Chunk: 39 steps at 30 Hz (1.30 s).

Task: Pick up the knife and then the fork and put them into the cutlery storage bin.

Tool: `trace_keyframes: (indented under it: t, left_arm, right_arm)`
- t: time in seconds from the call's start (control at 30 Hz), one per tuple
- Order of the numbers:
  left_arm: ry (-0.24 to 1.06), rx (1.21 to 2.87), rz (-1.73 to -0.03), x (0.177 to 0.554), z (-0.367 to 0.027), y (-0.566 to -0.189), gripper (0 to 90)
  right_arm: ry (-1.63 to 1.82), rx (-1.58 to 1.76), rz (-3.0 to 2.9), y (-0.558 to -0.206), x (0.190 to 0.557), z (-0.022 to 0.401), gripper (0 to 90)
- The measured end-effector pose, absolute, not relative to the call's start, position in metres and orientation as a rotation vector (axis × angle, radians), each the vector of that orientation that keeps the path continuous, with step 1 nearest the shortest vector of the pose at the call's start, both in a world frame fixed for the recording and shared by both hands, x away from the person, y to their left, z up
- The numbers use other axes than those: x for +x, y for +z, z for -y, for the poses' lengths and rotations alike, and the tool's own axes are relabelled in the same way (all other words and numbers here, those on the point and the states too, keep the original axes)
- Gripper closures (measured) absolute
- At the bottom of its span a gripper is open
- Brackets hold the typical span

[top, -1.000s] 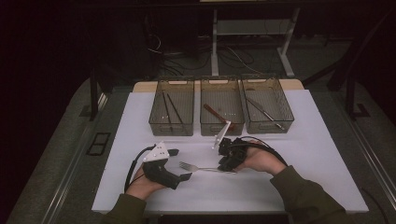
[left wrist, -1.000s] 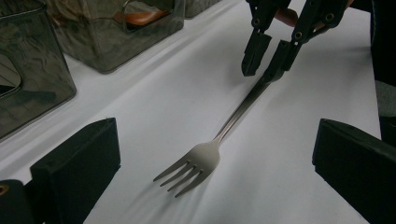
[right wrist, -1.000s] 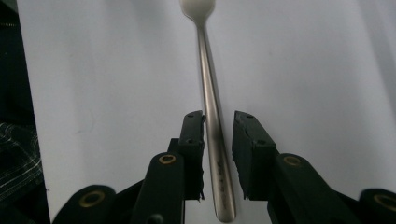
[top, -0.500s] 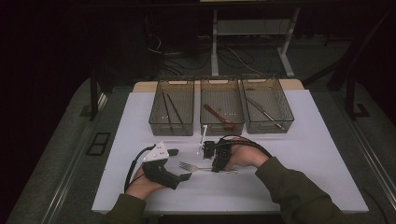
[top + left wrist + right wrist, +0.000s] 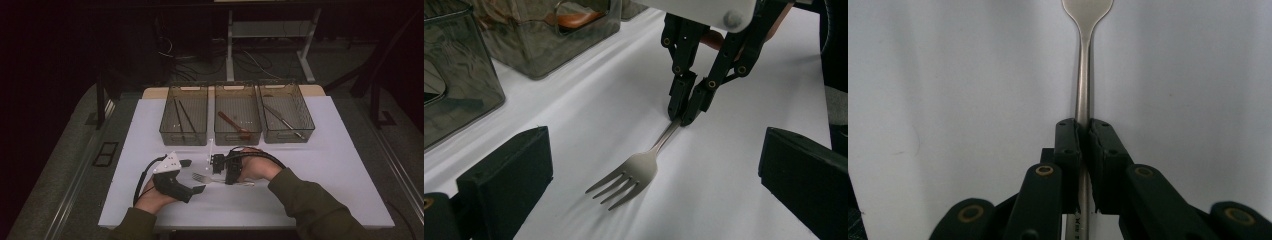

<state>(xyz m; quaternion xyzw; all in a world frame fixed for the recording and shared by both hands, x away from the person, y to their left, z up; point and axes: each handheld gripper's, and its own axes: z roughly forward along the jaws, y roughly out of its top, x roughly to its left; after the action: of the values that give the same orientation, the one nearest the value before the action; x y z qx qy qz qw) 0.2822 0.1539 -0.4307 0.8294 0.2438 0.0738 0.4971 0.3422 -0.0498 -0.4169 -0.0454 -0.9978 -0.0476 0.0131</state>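
Observation:
A metal fork [image 5: 205, 178] lies flat on the white table [image 5: 325, 165], tines toward my left gripper. My right gripper [image 5: 226, 179] comes down onto its handle. In the right gripper view the jaws have just been closing with the handle between them, and the right gripper [image 5: 1083, 131] now pinches the fork [image 5: 1083, 75] on both sides. The left gripper view shows the fork [image 5: 634, 175] on the table, the other hand's jaws clamped on its handle. My left gripper [image 5: 190, 175] rests on the table with its jaws wide open, the tines just ahead of them.
Three dark mesh trays stand in a row behind the hands: the left tray [image 5: 165, 131] holds black sticks, the middle tray [image 5: 218, 136] a brown wooden utensil, the right tray [image 5: 309, 125] a metal utensil. White table lies to the right of the hands.
My right hand has slid left across the table and settled over the fork's handle. The left hand and the fork have stayed where they were.

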Motion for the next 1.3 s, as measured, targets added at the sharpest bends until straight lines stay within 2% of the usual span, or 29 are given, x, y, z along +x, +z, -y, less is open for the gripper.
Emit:
trace_keyframes:
  t: [0.23,0.6,1.3]
  left_arm:
    - [0.186,2.001,-0.598,0.282,-0.154,-0.43,0.1]
    - [0.191,2.005,-0.599,0.282,-0.154,-0.43,0.1]
    - [0.188,2.015,-0.596,0.282,-0.153,-0.431,0.1]
  right_arm:
    - [-0.178,-0.172,3.104,-0.415,0.343,0.055,82.2]
    - [-0.416,-0.33,3.064,-0.396,0.349,0.086,82.2]
    - [-1.089,-0.672,2.924,-0.372,0.352,0.162,82.1]
